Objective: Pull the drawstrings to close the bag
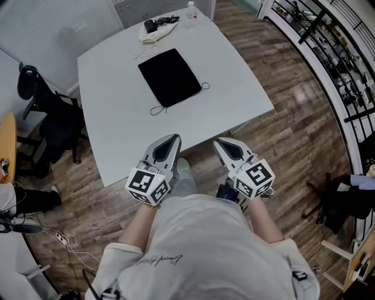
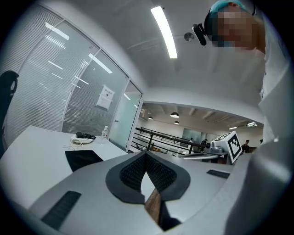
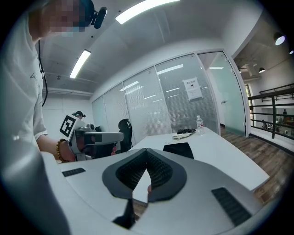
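Observation:
A flat black drawstring bag (image 1: 170,76) lies on the white table (image 1: 123,117), its thin cords trailing off at its near left corner (image 1: 156,109) and right side (image 1: 204,86). The bag also shows in the left gripper view (image 2: 81,159) and the right gripper view (image 3: 179,149). My left gripper (image 1: 173,139) and right gripper (image 1: 218,142) are held side by side at the table's near edge, well short of the bag. Both are shut with nothing between the jaws. Each points toward the table.
At the table's far end sit a white cloth with a black item on it (image 1: 157,28) and a water bottle (image 1: 191,12). A black office chair (image 1: 44,111) stands at the left. A railing (image 1: 328,41) runs along the right, over wooden floor.

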### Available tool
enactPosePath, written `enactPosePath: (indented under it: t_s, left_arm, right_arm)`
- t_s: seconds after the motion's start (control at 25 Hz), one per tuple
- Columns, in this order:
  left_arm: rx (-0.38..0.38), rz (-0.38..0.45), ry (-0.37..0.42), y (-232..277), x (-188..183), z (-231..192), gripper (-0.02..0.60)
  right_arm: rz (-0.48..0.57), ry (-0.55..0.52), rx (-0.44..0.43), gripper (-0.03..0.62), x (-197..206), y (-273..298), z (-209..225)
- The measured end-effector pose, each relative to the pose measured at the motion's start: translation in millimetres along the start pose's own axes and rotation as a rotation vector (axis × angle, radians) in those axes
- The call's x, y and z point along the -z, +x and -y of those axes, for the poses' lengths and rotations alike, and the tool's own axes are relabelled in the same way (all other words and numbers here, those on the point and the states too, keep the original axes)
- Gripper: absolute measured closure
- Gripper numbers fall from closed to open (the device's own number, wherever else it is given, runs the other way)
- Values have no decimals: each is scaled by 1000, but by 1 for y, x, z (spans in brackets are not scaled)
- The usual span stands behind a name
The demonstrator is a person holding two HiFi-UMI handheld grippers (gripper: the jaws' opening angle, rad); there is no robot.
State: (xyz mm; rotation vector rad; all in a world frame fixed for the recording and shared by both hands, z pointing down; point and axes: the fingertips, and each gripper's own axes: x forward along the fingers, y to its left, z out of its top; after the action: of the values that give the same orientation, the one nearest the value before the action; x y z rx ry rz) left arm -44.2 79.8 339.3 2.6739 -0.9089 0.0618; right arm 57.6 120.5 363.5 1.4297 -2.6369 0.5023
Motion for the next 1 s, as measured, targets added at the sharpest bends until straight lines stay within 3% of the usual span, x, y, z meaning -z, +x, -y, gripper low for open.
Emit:
enactPosePath:
  t_s: [0.52,1.0]
  left_arm:
    - [48,7,31,55,-47,-95,571]
    - [37,10,18,72,-52,-114,571]
  right_arm:
    - [25,-19,45,571,-51,100,44]
    - [2,-18,35,571,-61,123,60]
